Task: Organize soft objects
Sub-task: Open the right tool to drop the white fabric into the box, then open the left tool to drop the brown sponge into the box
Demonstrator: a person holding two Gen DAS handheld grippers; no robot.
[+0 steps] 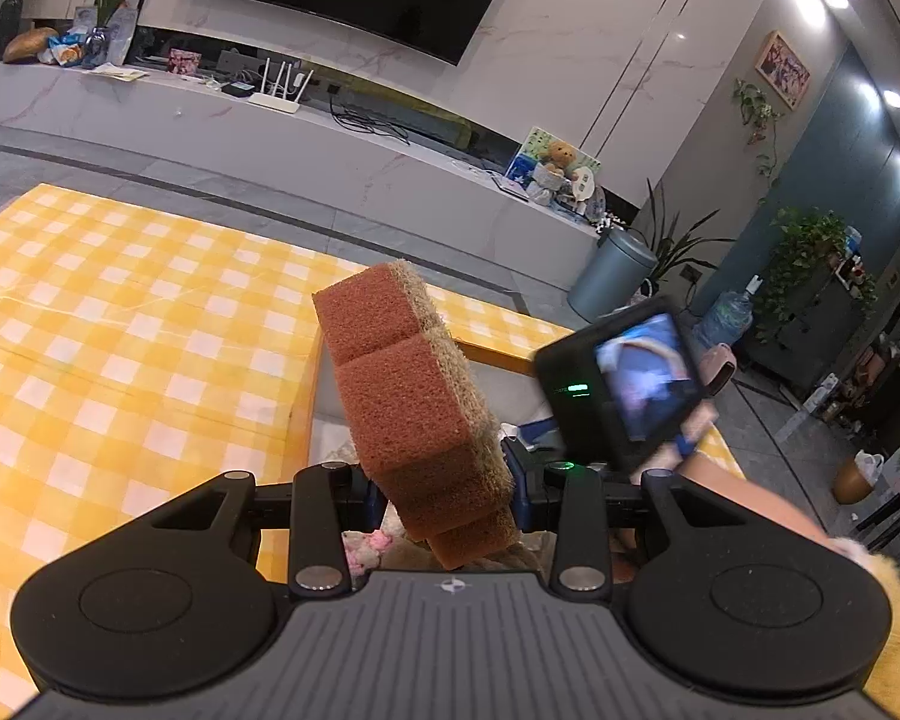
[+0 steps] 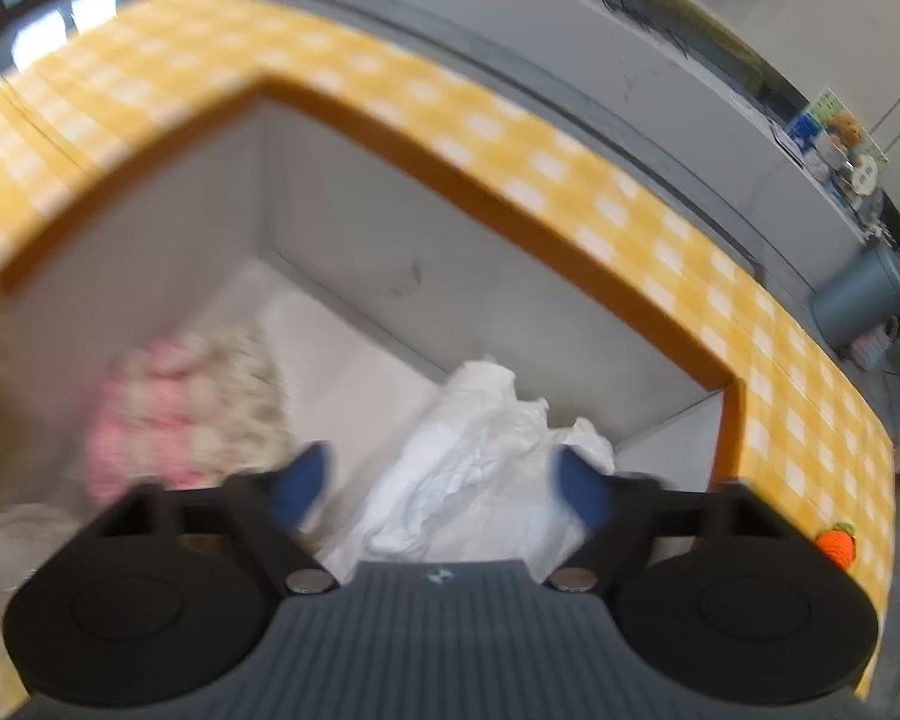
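Left tool (image 1: 444, 501) clamps a brown sponge (image 1: 411, 396); right tool (image 2: 441, 489) gapes empty over white cloth (image 2: 480, 462).

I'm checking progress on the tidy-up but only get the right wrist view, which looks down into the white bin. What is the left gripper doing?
Observer: The left gripper is shut on a brown sponge, held up above the yellow checked tablecloth.
Operator: Is the sponge over the bin yet?
Observer: It hangs by the bin's orange rim; pink and cream fluff shows just under it.
Operator: I see a white crumpled cloth between my open fingers. Anything close to my gripper?
Observer: Yes, the left view shows the right gripper's camera unit just right of the sponge, apart from it.
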